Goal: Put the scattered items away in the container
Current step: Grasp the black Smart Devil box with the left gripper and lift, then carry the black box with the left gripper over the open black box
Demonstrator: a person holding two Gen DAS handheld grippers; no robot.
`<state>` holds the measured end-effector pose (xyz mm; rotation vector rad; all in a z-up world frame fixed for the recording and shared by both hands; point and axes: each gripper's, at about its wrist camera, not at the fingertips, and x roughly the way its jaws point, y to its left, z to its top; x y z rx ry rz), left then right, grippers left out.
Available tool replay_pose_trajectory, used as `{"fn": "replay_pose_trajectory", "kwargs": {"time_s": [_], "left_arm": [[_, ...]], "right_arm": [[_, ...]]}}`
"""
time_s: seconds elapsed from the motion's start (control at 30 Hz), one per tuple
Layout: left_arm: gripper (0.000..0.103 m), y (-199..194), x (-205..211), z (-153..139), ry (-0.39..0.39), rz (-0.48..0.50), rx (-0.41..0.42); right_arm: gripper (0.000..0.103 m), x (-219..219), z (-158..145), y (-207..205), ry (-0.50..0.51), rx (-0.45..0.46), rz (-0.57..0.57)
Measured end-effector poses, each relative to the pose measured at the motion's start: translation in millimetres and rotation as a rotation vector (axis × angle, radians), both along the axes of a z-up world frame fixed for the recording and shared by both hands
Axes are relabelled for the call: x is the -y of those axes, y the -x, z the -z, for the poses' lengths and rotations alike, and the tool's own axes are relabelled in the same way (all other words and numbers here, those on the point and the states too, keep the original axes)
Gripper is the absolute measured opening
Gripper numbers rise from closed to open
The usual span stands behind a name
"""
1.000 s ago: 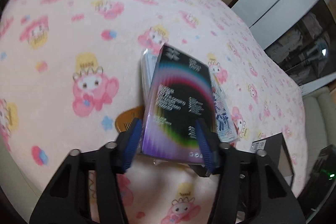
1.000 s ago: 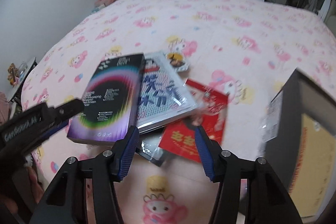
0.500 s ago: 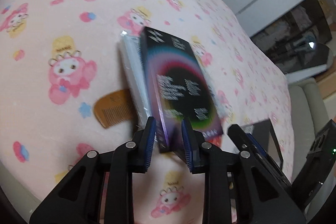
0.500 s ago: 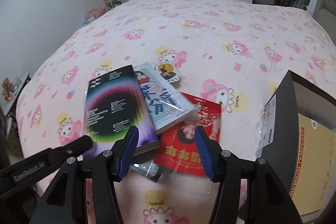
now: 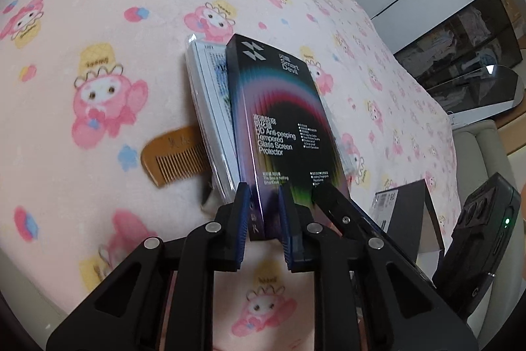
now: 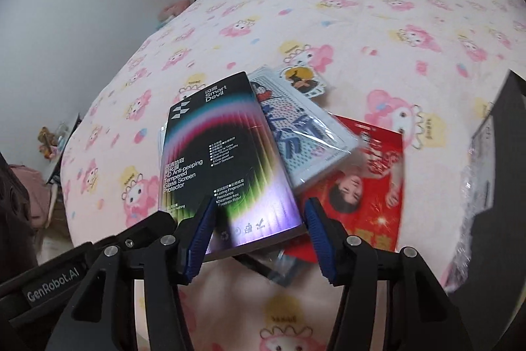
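Black screen-protector box (image 5: pixel 279 134) in left jaws

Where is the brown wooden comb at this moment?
In the left wrist view, the brown wooden comb lies on the pink blanket, left of the plastic-wrapped white packet, which partly hides it.

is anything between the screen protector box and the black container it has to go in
Nothing visible blocks it. The left gripper is shut on the screen protector box, lifted off the pile; the black container sits to its right with only bare blanket between them.
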<state>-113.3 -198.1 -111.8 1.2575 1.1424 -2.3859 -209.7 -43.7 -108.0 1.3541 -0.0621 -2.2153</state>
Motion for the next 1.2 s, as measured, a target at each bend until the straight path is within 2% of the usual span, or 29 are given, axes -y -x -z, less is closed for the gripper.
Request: {"fn": "replay_pose_trajectory", "kwargs": {"time_s": [0.13, 0.2, 0.33, 0.47, 0.53, 0.6, 0.63, 0.7, 0.73, 0.83, 0.9, 1.0, 1.13, 1.2], "left_arm": [[0.010, -1, -23, -6, 0.009, 0.073, -0.026], [0.010, -3, -29, -11, 0.024, 0.090, -0.052], [0.010, -7, -13, -16, 0.037, 0.001, -0.081], [0.010, 8, 10, -5, -0.004, -0.030, -0.033], [0.010, 13, 14, 5, -0.043, -0.032, -0.025], [0.017, 15, 16, 13, -0.080, -0.026, -0.024], [0.017, 16, 17, 15, -0.089, -0.023, -0.026], [0.017, 15, 17, 16, -0.105, -0.019, -0.031], [0.017, 15, 17, 16, -0.109, -0.019, -0.032], [0.017, 13, 17, 16, -0.132, -0.013, -0.045], [0.017, 11, 18, 13, -0.129, -0.025, -0.048], [0.018, 19, 28, 7, -0.084, -0.041, -0.036], [0.045, 58, 55, -4, 0.023, -0.029, -0.008], [0.048, 77, 65, -7, 0.066, -0.011, 0.000]], "right_arm": [[0.051, -13, -10, -10, -0.114, -0.065, 0.061], [0.051, -22, -16, -12, -0.138, -0.083, 0.088], [0.051, -40, -22, -17, -0.097, -0.038, 0.124], [0.053, -42, -17, -19, -0.042, 0.034, 0.112], [0.056, -36, -12, -17, -0.014, 0.061, 0.107], [0.062, -30, -6, -16, -0.012, 0.076, 0.106], [0.063, -28, -2, -15, -0.009, 0.083, 0.109], [0.074, -27, 5, -15, 0.017, 0.098, 0.118], [0.074, -27, 8, -14, 0.031, 0.105, 0.121], [0.074, -26, 11, -13, 0.070, 0.111, 0.123], [0.074, -24, 7, -15, 0.040, 0.076, 0.125], [0.074, -25, 1, -16, -0.007, 0.037, 0.124], [0.074, -30, -2, -8, 0.004, 0.063, 0.132], [0.074, -30, -1, -5, 0.021, 0.075, 0.138]]}}
